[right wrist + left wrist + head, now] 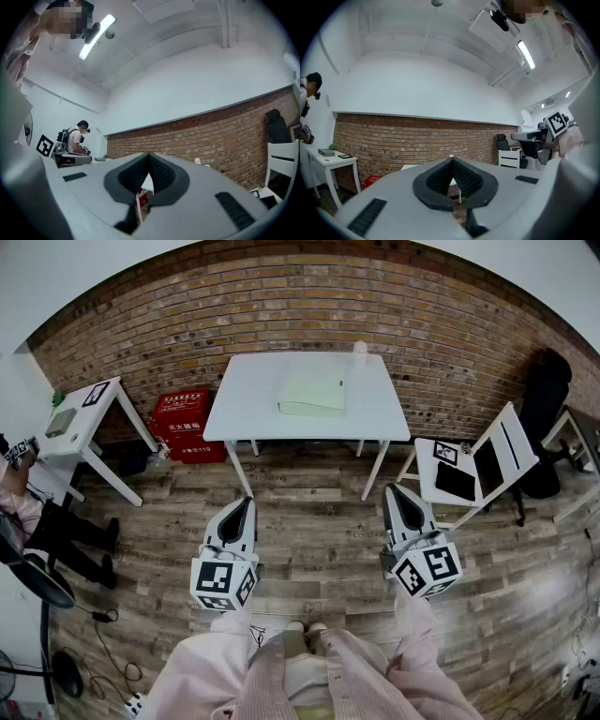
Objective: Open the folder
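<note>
— Pale green flat folder (312, 390): where is it from my claws?
— Well ahead of both, closed on the white surface (246, 399). My left claw (247, 502) and right claw (393, 489) are pinched together, empty.
— Handling?
— Light and bendy, I'd judge. I'd lift only the top cover's free edge.
</note>
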A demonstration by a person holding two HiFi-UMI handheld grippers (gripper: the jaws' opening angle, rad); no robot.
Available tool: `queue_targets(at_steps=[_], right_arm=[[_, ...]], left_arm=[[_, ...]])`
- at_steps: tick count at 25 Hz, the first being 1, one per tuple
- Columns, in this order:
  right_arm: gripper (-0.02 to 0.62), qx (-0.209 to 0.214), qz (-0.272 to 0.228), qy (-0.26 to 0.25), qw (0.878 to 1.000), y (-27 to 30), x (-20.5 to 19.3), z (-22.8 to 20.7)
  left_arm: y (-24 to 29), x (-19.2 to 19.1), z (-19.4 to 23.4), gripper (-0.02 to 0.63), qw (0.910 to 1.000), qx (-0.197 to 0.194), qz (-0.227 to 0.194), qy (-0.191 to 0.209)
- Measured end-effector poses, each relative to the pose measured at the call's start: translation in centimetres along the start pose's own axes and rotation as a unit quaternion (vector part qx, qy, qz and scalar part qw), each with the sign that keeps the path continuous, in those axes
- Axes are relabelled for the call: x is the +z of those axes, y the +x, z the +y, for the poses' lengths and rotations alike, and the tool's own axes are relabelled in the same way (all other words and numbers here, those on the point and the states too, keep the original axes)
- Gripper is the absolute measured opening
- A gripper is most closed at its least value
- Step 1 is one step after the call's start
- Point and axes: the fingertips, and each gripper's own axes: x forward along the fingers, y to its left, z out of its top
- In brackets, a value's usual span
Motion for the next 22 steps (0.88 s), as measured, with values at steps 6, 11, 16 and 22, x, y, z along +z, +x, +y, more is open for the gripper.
queue_targets(at_steps=[6, 11, 16, 22], right_arm=[[0.003, 0.001, 0.003, -0.003, 1.000, -0.5, -0.1, 0.0], [0.004, 0.029, 0.005, 0.004, 1.000, -1.0, -0.5, 0.3], [0.005, 0.014, 0.031, 0.018, 0.999, -1.5, -2.1, -1.0], [0.006, 0.006, 0.041, 0.039, 0.998, -1.5, -3.2, -1.9]], left_arm=[[-0.2, -0.4, -0.6, -0.006, 0.9999, -0.005, 0.008, -0.006], [-0.1, -1.1, -1.5, -0.006, 0.9997, -0.012, 0.017, -0.008], [-0.3, -1.7, -2.0, -0.001, 0.9996, 0.004, 0.024, -0.017], [-0.6, -2.6, -2.1, 0.057, 0.9990, 0.015, 0.032, -0.026]])
